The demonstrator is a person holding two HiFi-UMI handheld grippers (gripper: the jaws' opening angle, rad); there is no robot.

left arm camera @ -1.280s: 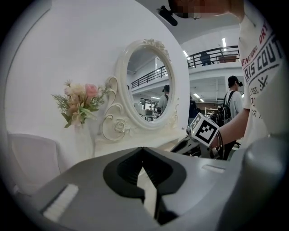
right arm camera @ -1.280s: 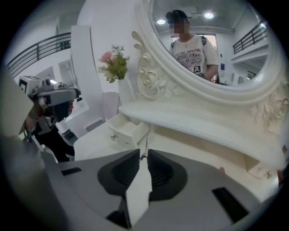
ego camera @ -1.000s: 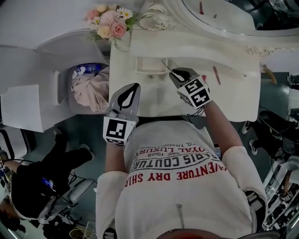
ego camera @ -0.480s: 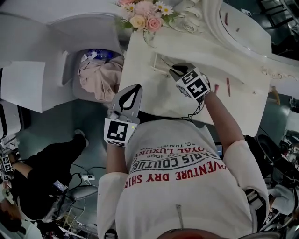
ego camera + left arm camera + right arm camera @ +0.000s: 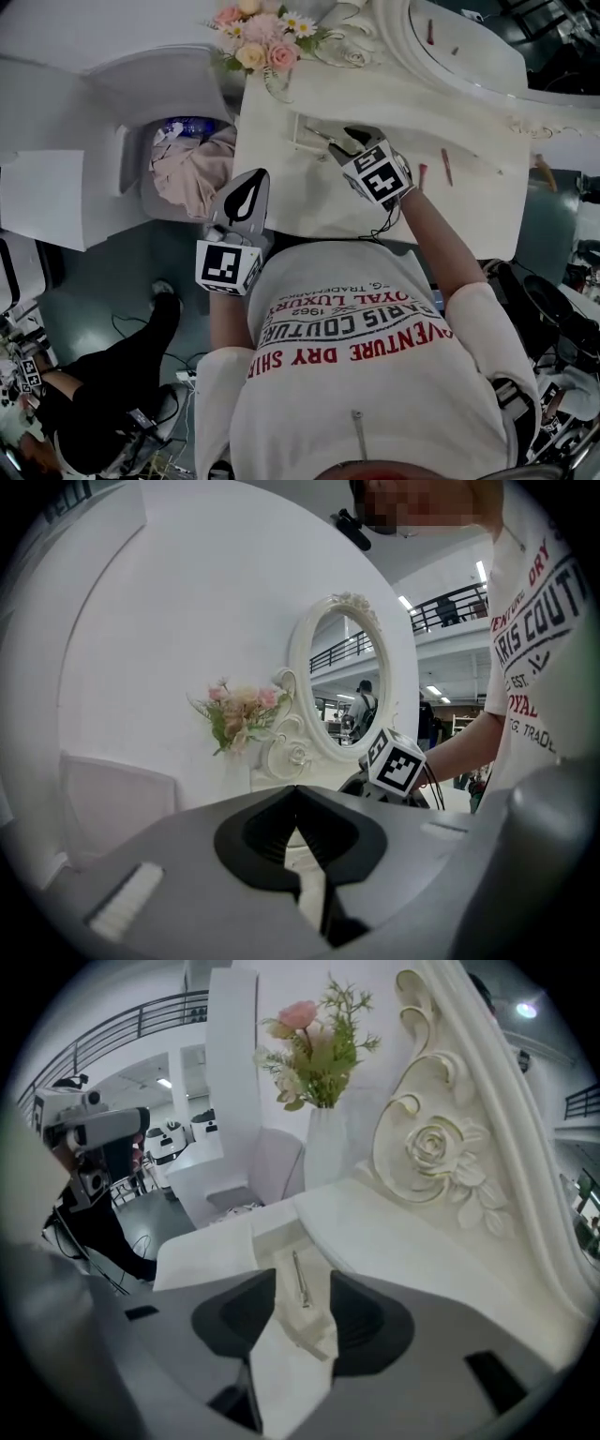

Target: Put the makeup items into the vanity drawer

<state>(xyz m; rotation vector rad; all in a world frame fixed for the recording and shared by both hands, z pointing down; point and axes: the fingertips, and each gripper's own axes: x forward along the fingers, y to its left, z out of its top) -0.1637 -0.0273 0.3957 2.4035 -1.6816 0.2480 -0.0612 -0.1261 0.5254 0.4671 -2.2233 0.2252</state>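
Observation:
My right gripper (image 5: 345,143) hangs over the open vanity drawer (image 5: 302,141) at the white tabletop's front left. Its jaws are opening, and nothing is pressed between the pads. In the right gripper view a thin silvery makeup stick (image 5: 298,1279) lies flat on the drawer (image 5: 272,1241) floor just beyond the right gripper (image 5: 302,1312). Two red pencils (image 5: 446,167) (image 5: 421,175) lie on the tabletop to its right. My left gripper (image 5: 249,184) hovers off the vanity's left edge, shut and empty; in its own view the left gripper (image 5: 296,794) points at the mirror.
A vase of pink flowers (image 5: 262,47) stands at the vanity's back left, beside the ornate oval mirror (image 5: 450,37). A white chair with pink cloth (image 5: 187,173) sits left of the vanity. A person in black (image 5: 103,422) is on the floor side, lower left.
The right gripper's jaws have spread and the thin stick that poked from its tip now lies loose in the drawer. The left gripper has kept its place.

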